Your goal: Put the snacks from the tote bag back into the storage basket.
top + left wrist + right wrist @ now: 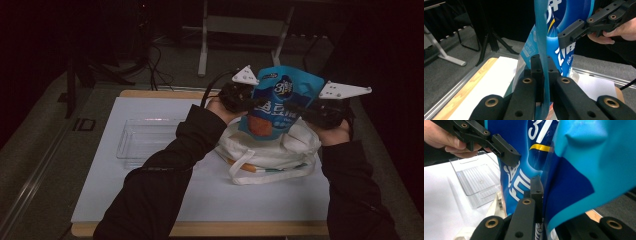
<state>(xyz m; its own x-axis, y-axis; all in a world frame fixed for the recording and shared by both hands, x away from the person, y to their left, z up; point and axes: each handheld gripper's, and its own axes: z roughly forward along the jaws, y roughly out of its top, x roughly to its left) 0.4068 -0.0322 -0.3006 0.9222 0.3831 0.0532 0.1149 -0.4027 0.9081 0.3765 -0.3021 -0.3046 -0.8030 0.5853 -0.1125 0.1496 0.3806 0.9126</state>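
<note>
Step in hand, as I read it: lifting one blue snack pouch (280, 100) out of the white cloth bag (272, 152), both tongs sharing the load. In the high view the pouch hangs upright right of frame centre, its lower end just above the bag's mouth or possibly still in it; I cannot tell which. Left gripper (248, 102) is clamped tight on the pouch's left edge; in the left gripper view the thin blue edge (543, 75) runs straight up between its closed jaws. Right gripper (306, 111) is likewise pinched shut on the pouch's right side, with blue film (574, 182) bulging beside its jaws in the right gripper view. Next move, by judgement: carry the pouch leftward to the clear plastic tray (131, 131) at centre-left of the white mat (150, 200), keeping both grips level so the film does not twist or slip, then lower it before releasing. Count: one pouch, one cloth bag, one tray, one mat, two grippers. An orange-tipped item (248, 169) peeps from under the bag; too small to identify.
</note>
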